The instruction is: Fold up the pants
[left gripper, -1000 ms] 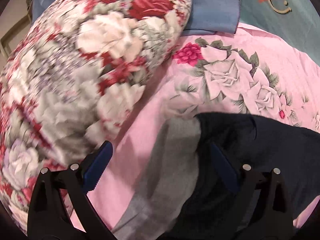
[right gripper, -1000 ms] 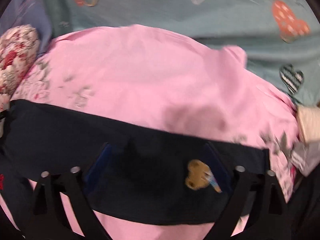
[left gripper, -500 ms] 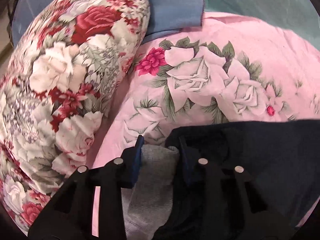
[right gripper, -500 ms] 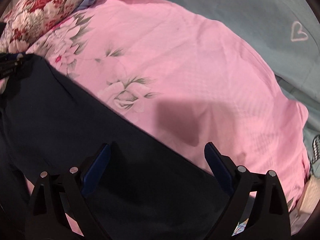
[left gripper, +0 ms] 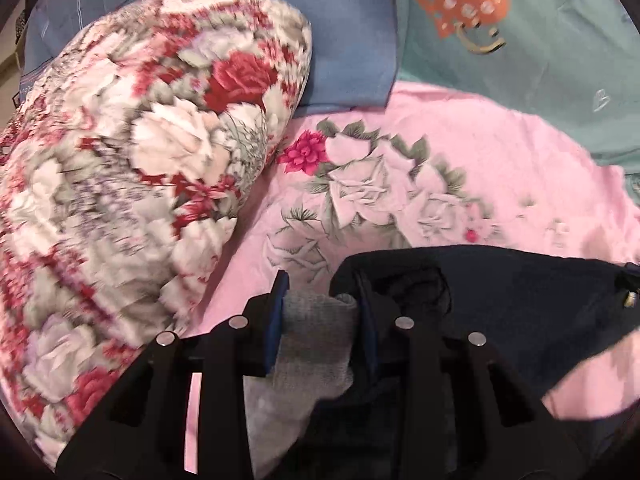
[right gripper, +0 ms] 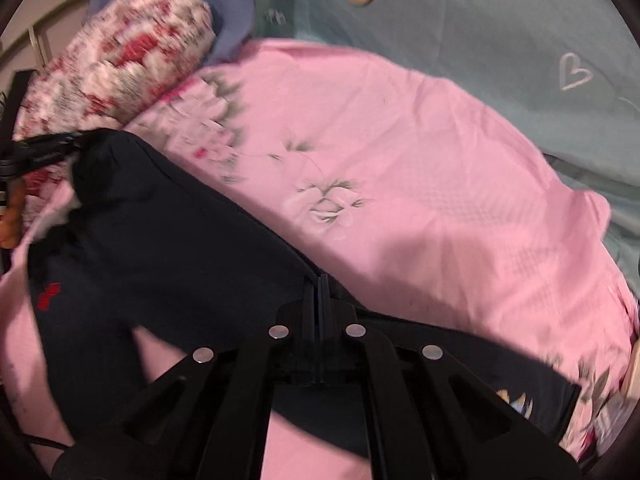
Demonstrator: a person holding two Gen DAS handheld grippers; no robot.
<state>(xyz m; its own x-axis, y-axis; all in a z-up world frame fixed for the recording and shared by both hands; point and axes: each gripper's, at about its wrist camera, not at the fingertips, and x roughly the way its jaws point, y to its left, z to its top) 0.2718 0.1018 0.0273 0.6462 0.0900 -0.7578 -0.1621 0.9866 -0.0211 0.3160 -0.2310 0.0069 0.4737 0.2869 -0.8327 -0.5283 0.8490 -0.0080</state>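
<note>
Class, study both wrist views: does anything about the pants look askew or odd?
Yes. The dark pants lie slanted and bunched across the pink sheet, with grey inner fabric turned out where the left tool pinches them.

Left wrist view: camera sits just behind the left gripper [left gripper: 320,300], looking steeply down and forward along its fingers, close over the pink floral bedspread [left gripper: 460,152], with the floral pillow [left gripper: 140,184] filling the left of frame. Right wrist view: camera sits just behind the right gripper [right gripper: 320,300], angled likewise down and forward, close above the same bedspread. Shared ground: the dark pants [left gripper: 520,312], the pillow, the pink bedspread and the teal heart-print sheet [left gripper: 540,60] beyond it; the left gripper shows at the right view's left edge.
</note>
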